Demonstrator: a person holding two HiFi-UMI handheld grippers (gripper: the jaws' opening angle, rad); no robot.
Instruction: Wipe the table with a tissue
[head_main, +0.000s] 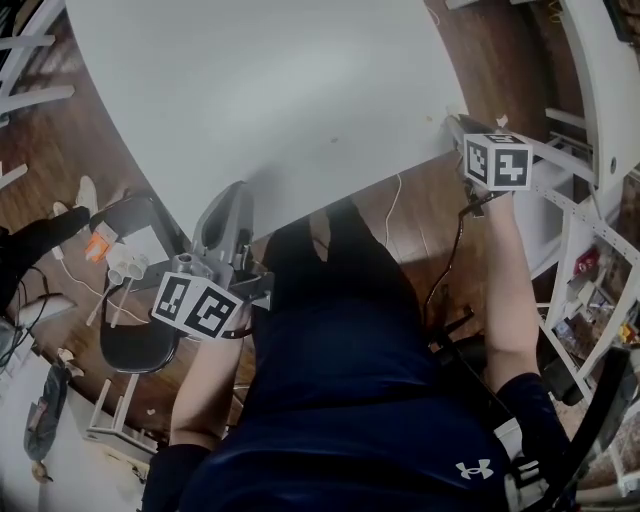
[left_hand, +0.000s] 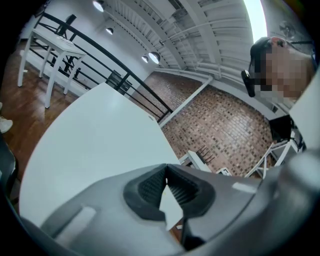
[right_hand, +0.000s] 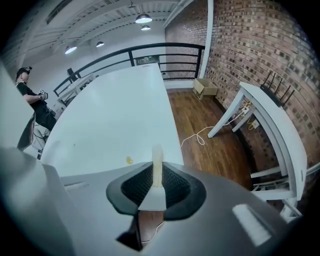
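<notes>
Table (head_main: 280, 90): white top, wide and bare but for one small yellowish spot (right_hand: 129, 160) close to its near edge, just left of the right gripper's jaws. Left gripper (left_hand: 166, 170): jaws pressed together at the tips, ribbed dark pads meeting with nothing between them; held at the table's near edge on the left and pointing out across the top. Right gripper (right_hand: 158, 174): jaws pinching a tissue (right_hand: 157, 156), a thin pale strip that stands upright between the pads and pokes out past the tips; in the head view this gripper sits at the table's near right corner, well apart from the left one. Whether the tissue touches the tabletop cannot be told. Floor (right_hand: 210, 145): dark wood boards, with a white cable (right_hand: 200, 135) looped on it to the right of the table. Box (right_hand: 205, 88): brown cardboard, open, on the floor at the far end beside the brick wall (right_hand: 260, 45). Second table (right_hand: 272, 117): white, along the right wall. Chair (head_main: 135, 335): dark seat, on the near left below the left gripper, with small items lying on it. Person (right_hand: 32, 100): dark clothes, standing far left beyond the table.
</notes>
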